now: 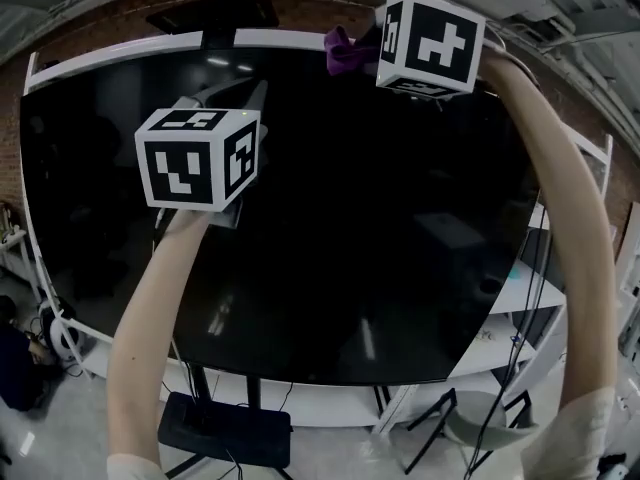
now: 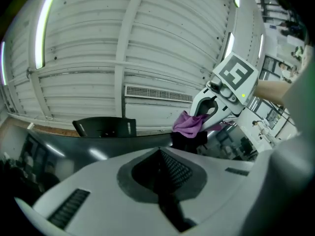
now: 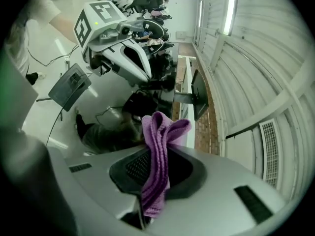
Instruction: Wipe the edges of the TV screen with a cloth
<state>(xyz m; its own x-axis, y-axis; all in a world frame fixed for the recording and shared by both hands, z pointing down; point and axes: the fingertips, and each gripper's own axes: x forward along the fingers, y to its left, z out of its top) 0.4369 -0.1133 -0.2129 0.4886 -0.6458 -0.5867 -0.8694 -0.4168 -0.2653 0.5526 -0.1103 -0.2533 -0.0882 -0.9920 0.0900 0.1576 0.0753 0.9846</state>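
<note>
The right gripper (image 3: 156,173), fingers clamped on the purple cloth (image 1: 343,52), holds it at the far top edge of the TV screen (image 1: 350,248). The left gripper (image 2: 160,178) hovers before the screen's upper left, fingers together on nothing.

The right gripper (image 3: 156,178) has its jaws clamped together on a folded purple cloth (image 3: 160,136); the left gripper (image 3: 145,73) hangs far left.

No legible text, brand or number; only black-and-white square markers on the left cube (image 1: 198,158) and right cube (image 1: 432,43)
</note>
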